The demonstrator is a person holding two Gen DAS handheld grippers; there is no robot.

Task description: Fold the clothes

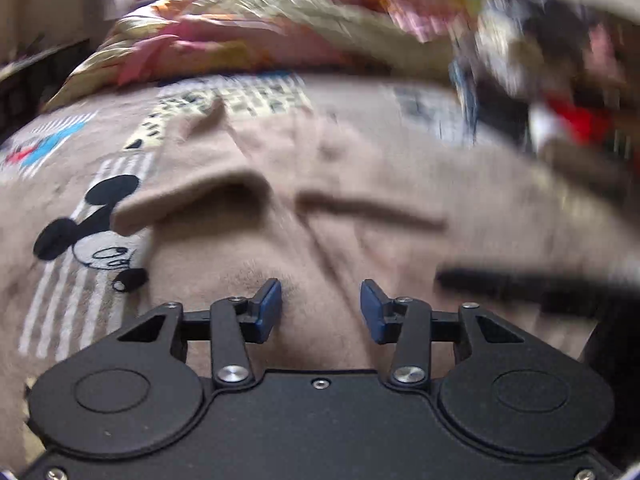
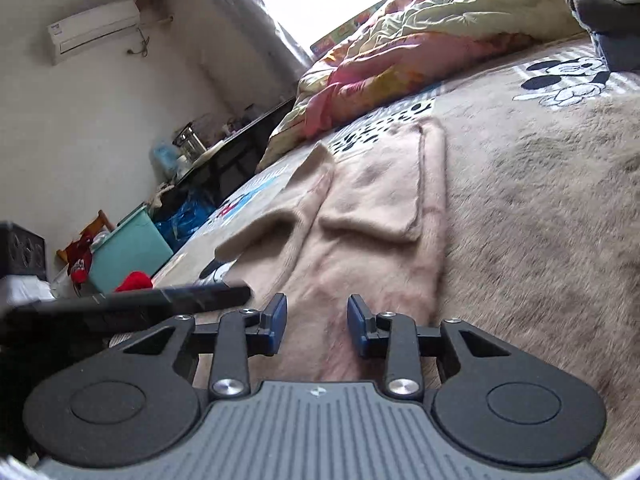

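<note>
Beige knit garment [image 2: 372,200]: spread flat on the bed, directly ahead of both tools; one sleeve folded across its body, another flap turned in along the far side.
Bed cover [image 2: 540,184]: fuzzy tan, printed with cartoon mice and striped panels; under and around the garment.
Left tool [image 1: 321,307]: jaws parted, nothing between the blue pads; low over the near part of the garment [image 1: 320,184], contact with the fabric hard to judge.
Right tool [image 2: 317,323]: jaws parted, empty; aimed along the garment from its near end, fabric showing in the gap beyond the pads.
Left tool seen from the right wrist: dark bar [image 2: 168,296] crossing just left of the right tool, blurred.
Quilt [image 2: 420,48]: crumpled, pink, yellow and orange, well beyond the garment at the far end of the bed.
Clothes heap [image 1: 552,60]: ahead and right of the left tool, smeared by motion, possibly several garments.
Teal bin [image 2: 128,248]: far left of the right tool, beside the bed.
</note>
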